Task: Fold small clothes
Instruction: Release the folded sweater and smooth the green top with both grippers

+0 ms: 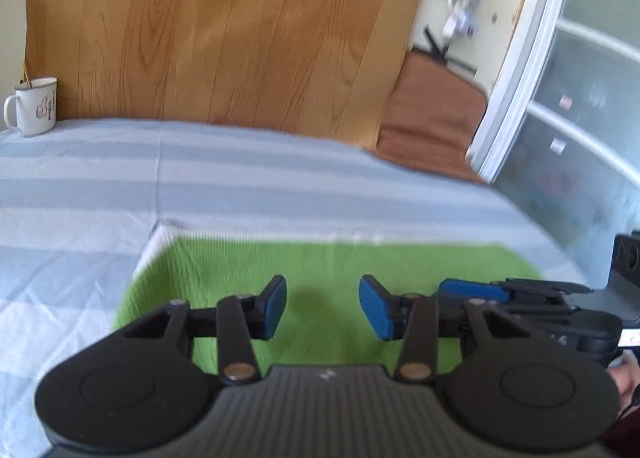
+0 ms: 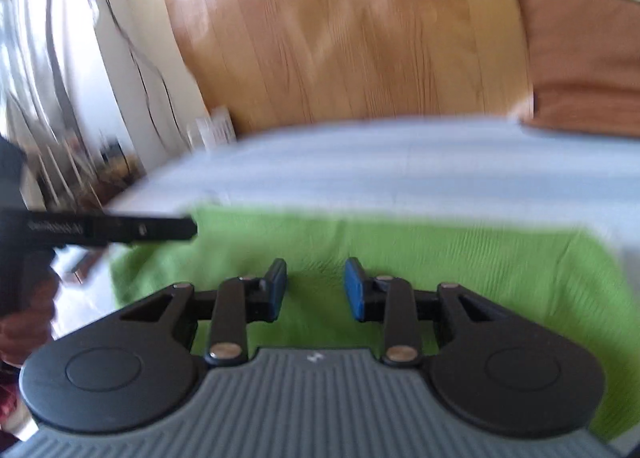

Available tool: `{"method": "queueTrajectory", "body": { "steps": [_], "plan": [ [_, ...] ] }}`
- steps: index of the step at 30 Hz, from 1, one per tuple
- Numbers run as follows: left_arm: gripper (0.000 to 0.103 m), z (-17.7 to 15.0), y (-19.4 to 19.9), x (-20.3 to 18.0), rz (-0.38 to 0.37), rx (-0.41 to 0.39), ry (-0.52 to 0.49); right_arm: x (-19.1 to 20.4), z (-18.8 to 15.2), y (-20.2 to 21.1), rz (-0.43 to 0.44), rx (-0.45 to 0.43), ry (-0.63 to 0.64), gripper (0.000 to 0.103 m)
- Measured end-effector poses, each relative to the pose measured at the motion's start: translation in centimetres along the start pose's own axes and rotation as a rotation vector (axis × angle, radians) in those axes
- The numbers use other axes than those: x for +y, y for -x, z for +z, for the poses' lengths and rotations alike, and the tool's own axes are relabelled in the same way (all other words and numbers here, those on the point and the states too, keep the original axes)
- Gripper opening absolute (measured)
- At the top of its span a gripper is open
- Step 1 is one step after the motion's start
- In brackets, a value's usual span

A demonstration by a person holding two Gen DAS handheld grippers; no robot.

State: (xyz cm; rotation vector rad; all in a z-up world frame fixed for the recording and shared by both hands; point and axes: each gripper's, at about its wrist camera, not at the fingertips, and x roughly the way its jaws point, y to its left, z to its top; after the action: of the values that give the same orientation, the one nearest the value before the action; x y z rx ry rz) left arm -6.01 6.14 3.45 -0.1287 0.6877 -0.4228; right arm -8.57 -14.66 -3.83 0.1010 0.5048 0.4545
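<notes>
Green cloth [image 1: 320, 262] lies flat on the striped bench [image 1: 200, 178]. Left hand-held gripper [image 1: 322, 306] and right hand-held gripper [image 2: 316, 290] hover over it, jaws apart, gripping nothing.

The cloth [image 1: 328, 270] is lying flat on the bed [image 1: 240, 178], the mug [image 1: 34, 106] sitting at its far left corner, the headboard [image 1: 224, 30] standing behind.

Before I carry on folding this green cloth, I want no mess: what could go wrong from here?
1. Both claws, left and right, stand open above the green cloth with nothing pinched; closing now may catch only the top layer, or the striped sheet beneath.
2. The two claws sit close together and could knock each other.
3. The mug stands at the sheet's far corner; tugging the sheet might tip it.
</notes>
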Motion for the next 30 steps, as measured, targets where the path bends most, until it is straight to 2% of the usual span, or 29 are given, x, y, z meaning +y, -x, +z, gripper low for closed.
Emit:
{"method": "queueTrajectory", "body": {
  "steps": [2, 3, 5, 10, 13, 16, 18, 21, 25, 30],
  "plan": [
    [0.040, -1.3, -2.3, 1.2, 0.044, 0.054, 0.009, 0.0, -0.9, 1.2, -0.012, -0.032, 0.052, 0.032],
    [0.042, -2.0, -2.2, 1.3, 0.037, 0.011, -0.009, -0.3, -1.1, 1.9, -0.017, -0.039, 0.046, 0.032],
    [0.043, -2.6, -2.2, 1.0, 0.047, -0.009, -0.043, -1.3, -1.6, 3.0, -0.005, -0.045, 0.014, 0.032],
    [0.048, -2.5, -2.3, 0.4, 0.046, -0.011, -0.032, -2.1, -1.9, 4.3, 0.004, -0.048, -0.052, 0.034],
    [0.049, -2.0, -1.4, 0.1, 0.001, -0.027, -0.003, -1.2, -1.3, 4.3, 0.022, -0.076, -0.069, 0.047],
    [0.051, -1.6, -0.1, -0.1, -0.067, -0.066, 0.020, 0.2, -0.6, 4.2, 0.074, -0.119, -0.054, 0.048],
    [0.051, -1.6, 0.0, -0.1, -0.087, -0.063, 0.033, 1.4, -0.4, 3.3, 0.113, -0.100, -0.035, 0.048],
    [0.049, -2.3, -1.8, 0.7, -0.062, 0.016, 0.082, 2.9, -1.2, 0.8, 0.181, 0.038, -0.022, 0.042],
    [0.050, -3.0, -2.0, 1.2, -0.069, -0.002, 0.086, 5.2, -2.6, 1.4, 0.193, 0.039, 0.103, 0.043],
    [0.053, -3.2, -2.1, 0.8, -0.065, -0.015, 0.074, 3.9, -2.5, 1.6, 0.230, 0.028, -0.006, 0.044]
  ]
}}
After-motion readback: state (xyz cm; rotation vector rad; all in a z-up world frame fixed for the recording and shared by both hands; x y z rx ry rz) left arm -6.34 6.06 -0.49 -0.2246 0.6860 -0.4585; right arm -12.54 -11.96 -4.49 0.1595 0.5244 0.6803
